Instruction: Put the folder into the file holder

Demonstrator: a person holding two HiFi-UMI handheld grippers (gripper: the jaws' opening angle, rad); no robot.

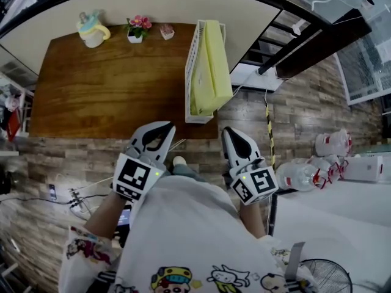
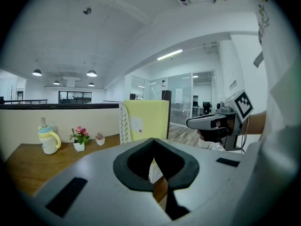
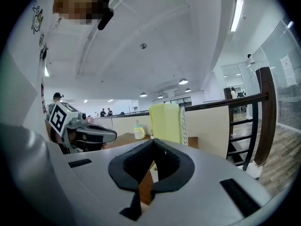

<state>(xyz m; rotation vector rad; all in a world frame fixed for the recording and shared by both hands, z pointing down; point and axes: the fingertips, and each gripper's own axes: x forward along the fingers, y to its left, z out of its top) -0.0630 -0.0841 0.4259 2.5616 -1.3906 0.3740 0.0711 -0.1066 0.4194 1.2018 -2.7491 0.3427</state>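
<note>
Folder (image 1: pixel 211 66), pale yellow, stands upright inside the white file holder (image 1: pixel 191 54), which sits at the right end of the wooden counter (image 1: pixel 104 84), its near end by the front edge. The folder leans a little to the right, and its top rises above the holder's latticed wall. At the far side of the counter a yellow cup with a teal top (image 1: pixel 91 29), a small white pot of pink flowers (image 1: pixel 138 28) and a tiny potted plant (image 1: pixel 167 32) stand in a row, well apart from the holder. Both grippers are held close to the person's body, off the near edge of the counter and over the wood-patterned floor (image 1: pixel 73 157), touching nothing. The left gripper (image 1: pixel 165 127) has its jaws drawn together at the tips with nothing between them, and it points toward the near end of the holder. The right gripper (image 1: pixel 227 130) is likewise fully closed and empty, and lies just right of the holder's near corner. Each gripper carries its marker cube next to the hand. Clear plastic bottles (image 1: pixel 299 176) lie on the floor to the right.
</note>
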